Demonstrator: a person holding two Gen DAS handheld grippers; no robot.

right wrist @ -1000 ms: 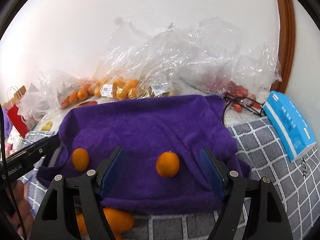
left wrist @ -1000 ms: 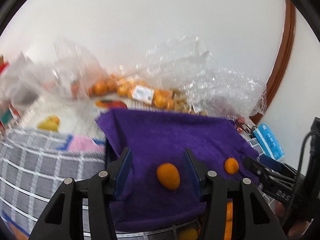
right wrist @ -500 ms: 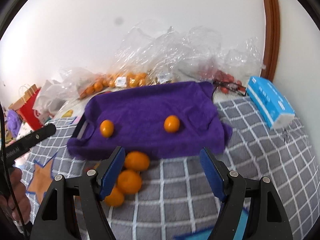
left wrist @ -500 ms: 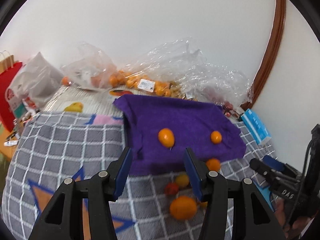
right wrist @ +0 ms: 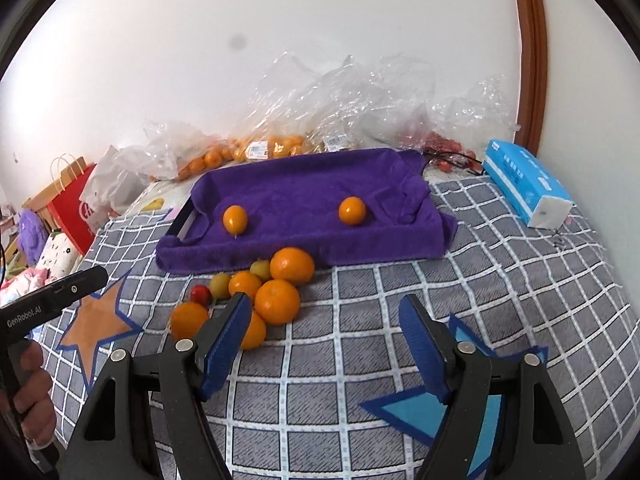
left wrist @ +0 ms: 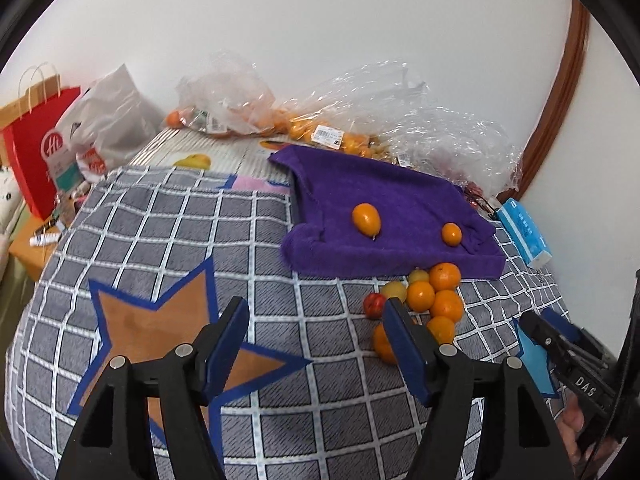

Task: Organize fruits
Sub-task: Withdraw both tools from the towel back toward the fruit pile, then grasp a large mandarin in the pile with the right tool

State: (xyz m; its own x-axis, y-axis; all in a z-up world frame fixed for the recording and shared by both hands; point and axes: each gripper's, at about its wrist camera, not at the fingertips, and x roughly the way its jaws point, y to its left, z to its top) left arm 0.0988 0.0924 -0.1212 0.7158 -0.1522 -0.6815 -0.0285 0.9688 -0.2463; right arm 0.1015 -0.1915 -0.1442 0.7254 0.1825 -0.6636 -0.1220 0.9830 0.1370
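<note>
A purple towel (left wrist: 380, 192) (right wrist: 304, 184) is draped over a tray on the bed. Two small oranges lie on it, apart from each other: one on the left (left wrist: 366, 219) (right wrist: 235, 218), one on the right (left wrist: 452, 234) (right wrist: 352, 211). In front of the towel lies a pile of oranges (left wrist: 434, 298) (right wrist: 277, 301) with yellowish fruits and a small red fruit (left wrist: 374, 305) (right wrist: 200, 293). My left gripper (left wrist: 316, 312) hovers over the blanket left of the pile, jaws opening, nothing between them. My right gripper (right wrist: 326, 308) hangs just right of the pile, jaws closing on nothing.
A grey checked blanket (right wrist: 500, 264) with star patches covers the bed. Clear plastic bags of oranges (left wrist: 320, 128) (right wrist: 256, 146) line the wall behind the towel. A blue tissue pack (left wrist: 524, 232) (right wrist: 528, 184) lies at the right, a red paper bag (left wrist: 36, 160) at the left.
Both grippers have drawn back from the towel, so the two oranges now lie far off and the pile has come into view. The left jaws have widened; the right have narrowed slightly.
</note>
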